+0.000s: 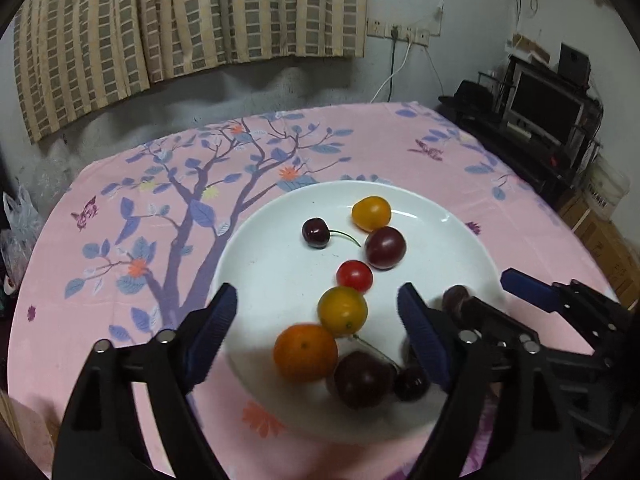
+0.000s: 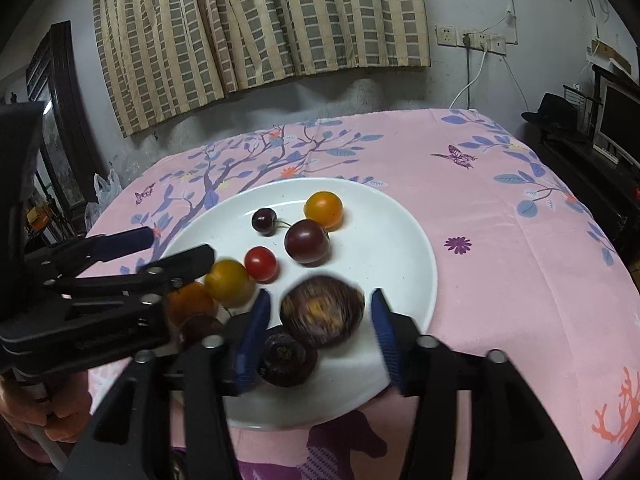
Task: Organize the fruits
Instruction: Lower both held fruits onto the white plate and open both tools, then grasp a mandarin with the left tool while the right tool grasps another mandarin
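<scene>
Plate: round white ceramic plate point(image 1: 256, 264) on the pink tree-printed cloth surface point(image 1: 120, 216), carrying all the fruit.
Fruit line: two yellow-orange cherry tomatoes point(image 1: 371, 213), a small red cherry tomato point(image 1: 354, 276), a dark purple plum point(image 1: 385, 247), a stemmed dark cherry point(image 1: 315, 233), an orange round citrus fruit point(image 1: 305, 353).
Left tongs point(image 1: 318, 322): spread wide, empty, poised above the near fruit.
Right tongs point(image 2: 318, 322): spread apart, blurred brownish-purple round fruit point(image 2: 322, 312) between the pads, contact not discernible; darker wrinkled fruit point(image 2: 286, 360) just beside it.
Risk: round fruit rolling off the near rim if nudged by a pad.
Risk: soft skins bruising under a hard squeeze.
Risk: both tongs close together, liable to collide.
</scene>
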Demonstrator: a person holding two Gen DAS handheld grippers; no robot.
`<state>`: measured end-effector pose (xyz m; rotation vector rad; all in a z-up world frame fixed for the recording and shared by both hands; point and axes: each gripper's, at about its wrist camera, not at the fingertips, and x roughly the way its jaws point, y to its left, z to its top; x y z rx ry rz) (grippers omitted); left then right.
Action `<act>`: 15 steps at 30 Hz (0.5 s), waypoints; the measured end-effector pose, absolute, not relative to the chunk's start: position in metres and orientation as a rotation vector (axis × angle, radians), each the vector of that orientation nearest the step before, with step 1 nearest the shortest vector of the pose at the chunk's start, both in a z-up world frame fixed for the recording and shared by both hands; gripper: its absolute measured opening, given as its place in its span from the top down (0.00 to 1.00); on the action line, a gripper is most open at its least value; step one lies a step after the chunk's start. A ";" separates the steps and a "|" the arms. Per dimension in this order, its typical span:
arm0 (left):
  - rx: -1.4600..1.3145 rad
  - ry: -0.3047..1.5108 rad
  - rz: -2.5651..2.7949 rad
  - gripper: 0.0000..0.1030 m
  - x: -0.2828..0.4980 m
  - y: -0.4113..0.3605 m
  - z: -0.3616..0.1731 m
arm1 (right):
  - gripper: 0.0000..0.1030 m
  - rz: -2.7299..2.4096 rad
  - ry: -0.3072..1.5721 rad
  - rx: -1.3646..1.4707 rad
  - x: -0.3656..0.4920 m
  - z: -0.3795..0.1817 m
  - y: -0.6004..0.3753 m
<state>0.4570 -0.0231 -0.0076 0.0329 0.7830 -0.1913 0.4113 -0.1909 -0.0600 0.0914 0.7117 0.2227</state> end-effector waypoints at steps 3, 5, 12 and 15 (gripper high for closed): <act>-0.036 0.756 -0.180 0.11 0.423 0.002 0.008 | 0.45 0.243 0.696 0.117 0.393 -0.048 -0.195; -0.042 0.738 -0.144 0.09 0.395 0.016 0.011 | 0.44 0.260 0.682 0.125 0.377 -0.040 -0.197; -0.120 0.713 -0.085 0.08 0.309 0.050 -0.023 | 0.44 0.363 0.712 0.066 0.307 -0.051 -0.189; -0.110 0.758 -0.067 0.08 0.293 0.053 -0.040 | 0.43 0.420 0.771 -0.030 0.284 -0.067 -0.177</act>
